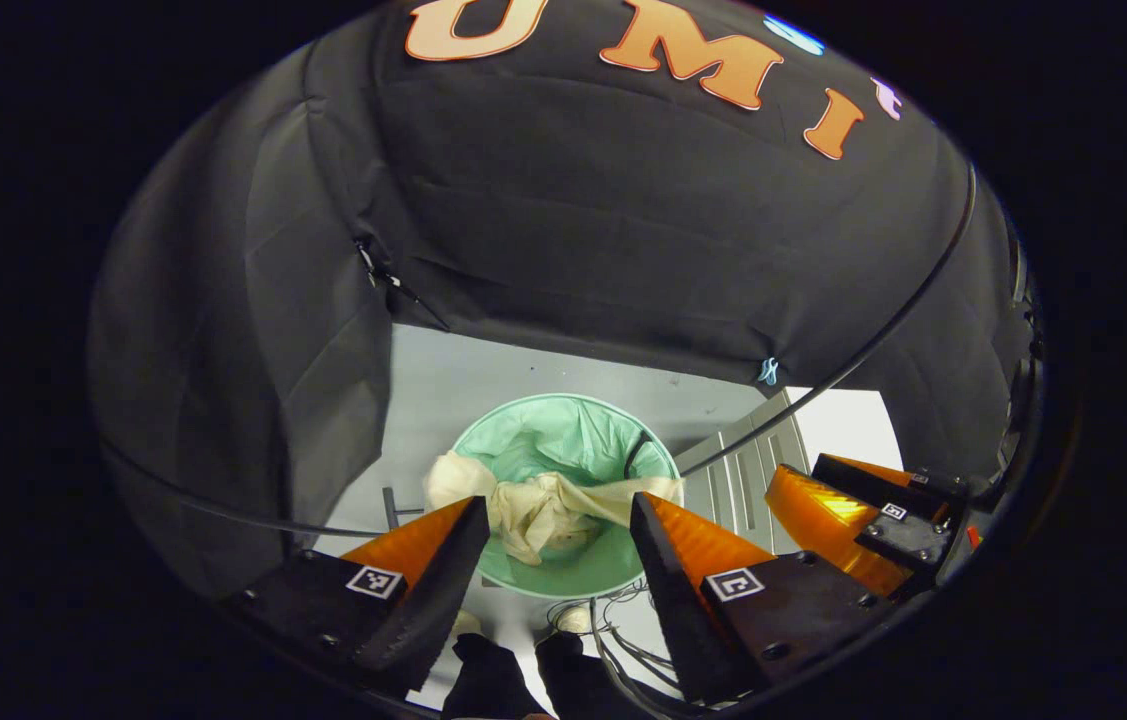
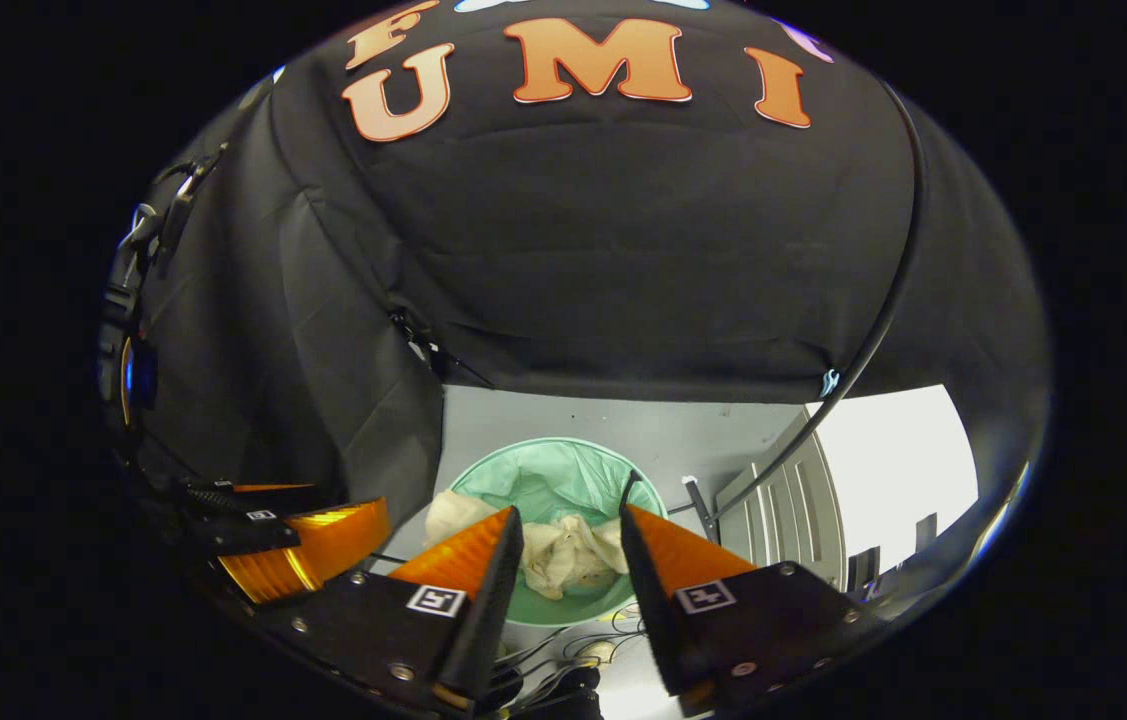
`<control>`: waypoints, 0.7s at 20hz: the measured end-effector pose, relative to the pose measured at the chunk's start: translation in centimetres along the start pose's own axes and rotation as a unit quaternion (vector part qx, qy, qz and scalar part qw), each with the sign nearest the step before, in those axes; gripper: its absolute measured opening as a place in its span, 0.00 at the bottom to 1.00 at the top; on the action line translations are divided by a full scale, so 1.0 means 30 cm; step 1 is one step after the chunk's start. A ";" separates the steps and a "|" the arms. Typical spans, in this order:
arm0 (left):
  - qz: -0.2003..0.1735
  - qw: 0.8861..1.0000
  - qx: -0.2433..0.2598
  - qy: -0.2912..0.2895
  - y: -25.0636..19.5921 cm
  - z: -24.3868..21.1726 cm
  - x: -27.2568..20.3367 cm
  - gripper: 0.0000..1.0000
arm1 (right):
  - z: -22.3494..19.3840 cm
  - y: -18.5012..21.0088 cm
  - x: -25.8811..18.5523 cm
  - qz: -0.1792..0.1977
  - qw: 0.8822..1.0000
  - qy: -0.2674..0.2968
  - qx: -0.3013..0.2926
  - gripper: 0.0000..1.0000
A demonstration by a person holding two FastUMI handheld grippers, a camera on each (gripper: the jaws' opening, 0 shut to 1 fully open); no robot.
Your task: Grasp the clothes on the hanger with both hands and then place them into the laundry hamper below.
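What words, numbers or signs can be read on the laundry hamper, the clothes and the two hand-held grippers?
Laundry hamper: none.
Cream clothes: none.
Left hand-held gripper and right hand-held gripper: none; the square markers on their fingers carry black-and-white patterns, not readable text.

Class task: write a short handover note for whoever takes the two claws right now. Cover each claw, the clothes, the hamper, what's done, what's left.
Left claw: open, holding nothing, above the hamper.
Right claw: open, holding nothing, also above the hamper.
Clothes: cream garment lying in the green-lined laundry hamper, with parts draped over the rim.
Done: clothes are in the hamper and released.
Left: probably only tuck the draped edges in, if wanted, then draw both claws away.
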State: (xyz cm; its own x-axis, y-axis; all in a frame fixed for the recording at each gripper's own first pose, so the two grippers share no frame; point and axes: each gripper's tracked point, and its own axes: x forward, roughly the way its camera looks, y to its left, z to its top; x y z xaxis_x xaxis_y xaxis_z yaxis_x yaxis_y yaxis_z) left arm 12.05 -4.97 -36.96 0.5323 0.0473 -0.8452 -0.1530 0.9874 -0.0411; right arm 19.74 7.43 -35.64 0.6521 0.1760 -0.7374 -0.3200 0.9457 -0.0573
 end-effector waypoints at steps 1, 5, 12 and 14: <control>0.006 1.000 0.000 0.000 0.009 0.000 -0.011 0.95 | -0.007 -0.002 -0.008 -0.003 1.000 -0.001 0.002 0.63; 0.026 1.000 0.005 -0.013 0.049 -0.004 -0.061 1.00 | -0.010 -0.004 -0.051 -0.010 1.000 -0.009 0.005 0.93; 0.039 0.996 0.008 -0.080 0.102 0.091 -0.250 0.98 | 0.114 -0.049 -0.288 -0.035 0.995 -0.089 -0.014 0.94; 0.043 0.993 0.021 -0.105 0.113 0.123 -0.326 0.98 | 0.185 -0.055 -0.377 -0.044 0.991 -0.123 -0.030 0.94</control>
State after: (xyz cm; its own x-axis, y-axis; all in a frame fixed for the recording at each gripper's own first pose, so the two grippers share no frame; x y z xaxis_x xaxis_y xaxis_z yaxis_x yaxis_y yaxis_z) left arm 9.40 -1.54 -26.89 0.6811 0.1587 -0.7147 -0.1740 0.9833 0.0526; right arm 16.69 5.40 -23.46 0.8241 0.1621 -0.5428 -0.2902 0.9437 -0.1589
